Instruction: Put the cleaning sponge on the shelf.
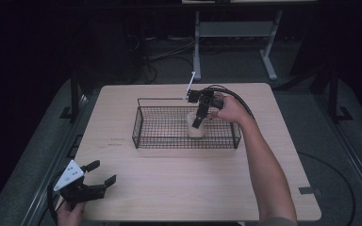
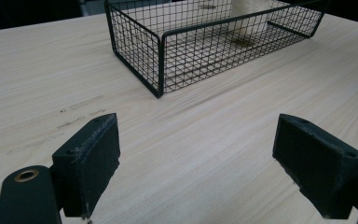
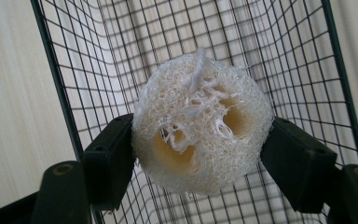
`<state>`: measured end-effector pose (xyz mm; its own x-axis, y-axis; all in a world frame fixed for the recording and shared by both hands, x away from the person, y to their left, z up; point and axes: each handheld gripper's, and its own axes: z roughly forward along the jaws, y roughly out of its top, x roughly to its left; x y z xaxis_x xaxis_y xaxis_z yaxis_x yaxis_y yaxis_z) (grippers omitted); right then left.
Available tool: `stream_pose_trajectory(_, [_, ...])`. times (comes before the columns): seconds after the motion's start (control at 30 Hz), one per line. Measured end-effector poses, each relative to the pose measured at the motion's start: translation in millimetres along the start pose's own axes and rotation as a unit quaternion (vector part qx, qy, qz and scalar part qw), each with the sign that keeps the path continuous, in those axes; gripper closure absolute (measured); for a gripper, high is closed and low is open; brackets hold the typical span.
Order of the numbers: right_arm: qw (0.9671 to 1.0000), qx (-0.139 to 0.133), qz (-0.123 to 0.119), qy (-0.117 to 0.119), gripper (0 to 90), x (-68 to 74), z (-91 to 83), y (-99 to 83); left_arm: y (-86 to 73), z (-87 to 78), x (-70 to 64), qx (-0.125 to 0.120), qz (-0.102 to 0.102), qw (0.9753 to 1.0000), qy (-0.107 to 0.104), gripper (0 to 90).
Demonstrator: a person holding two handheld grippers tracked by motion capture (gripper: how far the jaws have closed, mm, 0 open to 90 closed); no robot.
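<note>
A pale, fibrous loofah piece with hollow chambers sits between the jaws of my right gripper, which is shut on it. From the high view, the right gripper points down into the black wire basket, and the loofah stands in the basket's right half. My left gripper hovers open over the table's front left corner with nothing between its pads. In the left gripper view the basket lies ahead, with the loofah at its far end.
The light wooden table has bare surface in front of the basket. A grey metal stand and loose cables are on the dark floor beyond the far edge.
</note>
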<state>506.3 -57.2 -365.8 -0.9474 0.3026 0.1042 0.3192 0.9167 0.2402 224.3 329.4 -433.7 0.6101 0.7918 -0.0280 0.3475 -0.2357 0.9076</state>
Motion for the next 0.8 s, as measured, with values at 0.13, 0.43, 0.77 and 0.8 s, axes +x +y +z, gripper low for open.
stream_pose_trajectory(0.13, [1.0000,0.000,0.003,0.003,27.6,-1.4,6.8,-3.3,0.2,1.1,-0.9,0.002,0.002,1.0000,0.000,14.1])
stream_pose_trajectory(0.43, [0.9999,0.004,0.009,0.014,27.2,-4.8,14.3,-4.5,0.0,0.7,-0.8,0.001,-0.001,1.0000,0.002,14.1])
stream_pose_trajectory(0.77, [1.0000,0.003,0.006,0.007,23.5,-3.0,12.2,-4.1,0.1,1.1,0.2,0.003,0.001,1.0000,0.003,14.1])
stream_pose_trajectory(0.8, [1.0000,0.004,0.007,0.006,23.1,-2.7,11.9,-4.2,0.1,1.2,0.5,0.002,-0.001,1.0000,0.003,14.1])
